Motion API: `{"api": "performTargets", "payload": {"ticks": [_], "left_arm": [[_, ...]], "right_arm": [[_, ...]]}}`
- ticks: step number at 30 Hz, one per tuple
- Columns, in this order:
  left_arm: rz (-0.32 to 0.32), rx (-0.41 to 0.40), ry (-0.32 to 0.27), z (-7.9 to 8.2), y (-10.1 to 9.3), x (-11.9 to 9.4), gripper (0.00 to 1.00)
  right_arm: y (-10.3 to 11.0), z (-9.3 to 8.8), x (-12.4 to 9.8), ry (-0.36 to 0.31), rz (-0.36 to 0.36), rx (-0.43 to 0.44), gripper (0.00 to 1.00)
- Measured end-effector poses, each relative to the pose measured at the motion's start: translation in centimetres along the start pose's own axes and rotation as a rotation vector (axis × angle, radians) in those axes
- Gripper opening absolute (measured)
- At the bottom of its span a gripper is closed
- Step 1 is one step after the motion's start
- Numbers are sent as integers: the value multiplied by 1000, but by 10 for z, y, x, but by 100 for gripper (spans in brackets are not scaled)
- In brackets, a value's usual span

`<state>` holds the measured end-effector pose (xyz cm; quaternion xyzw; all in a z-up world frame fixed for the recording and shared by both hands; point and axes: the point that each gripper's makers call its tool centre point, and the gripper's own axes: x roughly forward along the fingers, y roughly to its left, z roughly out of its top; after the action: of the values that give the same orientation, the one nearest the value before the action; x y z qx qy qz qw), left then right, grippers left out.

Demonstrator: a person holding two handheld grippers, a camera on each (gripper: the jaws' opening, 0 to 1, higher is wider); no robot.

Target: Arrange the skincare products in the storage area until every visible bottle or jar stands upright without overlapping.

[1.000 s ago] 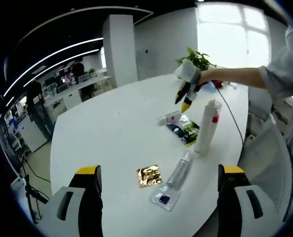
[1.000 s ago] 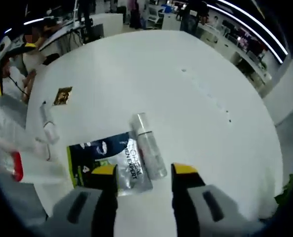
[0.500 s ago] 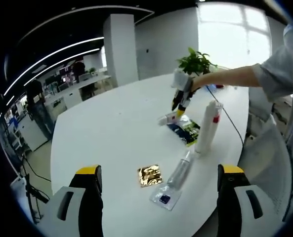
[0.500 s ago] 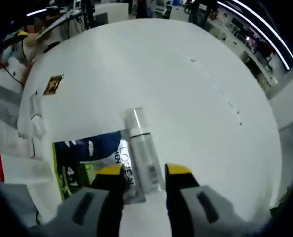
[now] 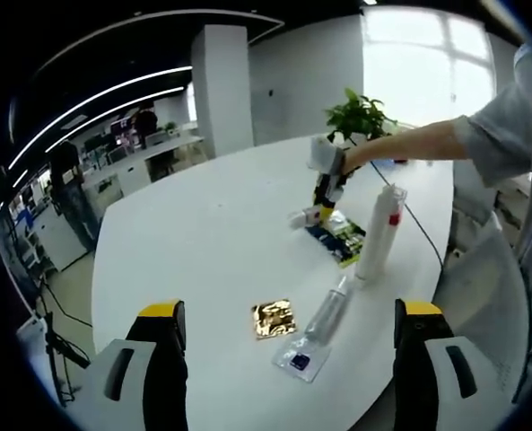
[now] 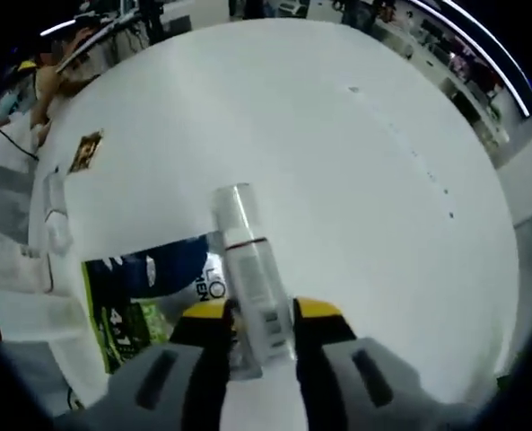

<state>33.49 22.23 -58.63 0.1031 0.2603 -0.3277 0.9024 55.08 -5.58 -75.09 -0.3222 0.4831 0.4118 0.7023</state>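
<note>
- The right gripper (image 6: 257, 310) has its yellow-tipped jaws on either side of a lying clear bottle (image 6: 247, 272); whether they are pressing on it I cannot tell. In the left gripper view the same gripper (image 5: 323, 206) reaches down to that bottle (image 5: 302, 216) at the far end of the group.
- The bottle lies on the white table (image 6: 355, 180), its cap end pointing away from the jaws, touching a dark blue-and-green sachet (image 6: 149, 287).
- The left gripper (image 5: 288, 319) hangs with its jaws wide apart, holding nothing, above the table's near edge.
- A tall white bottle (image 5: 375, 233) with a red band stands upright beside the sachet (image 5: 337, 241).
- Nearer, a clear tube (image 5: 327, 312) lies flat, its end on a small clear packet (image 5: 301, 359).
- A gold foil packet (image 5: 274, 319) lies just beside the tube.
- A potted plant (image 5: 360, 115) stands at the far edge.
</note>
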Motion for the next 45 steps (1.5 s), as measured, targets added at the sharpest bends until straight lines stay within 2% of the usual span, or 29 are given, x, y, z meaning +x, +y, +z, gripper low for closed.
{"api": "performTargets", "payload": {"ticks": [14,26,36,45], "left_arm": [[-3,-6,0,-2,-2,1,94],[-3,-6,-13,0,-3,-1,93],[-3,5,-16,1,-7,-4,93],[-3,13,-16,-1,-11,-8,93]], "right_arm": [[0,0,2,27,17,-11,21],[3,0,-8,-4,10,-17,18],[12,5,-28,-59,-2,-8,18],[26,13,-53,-142,-28,-14,18]]}}
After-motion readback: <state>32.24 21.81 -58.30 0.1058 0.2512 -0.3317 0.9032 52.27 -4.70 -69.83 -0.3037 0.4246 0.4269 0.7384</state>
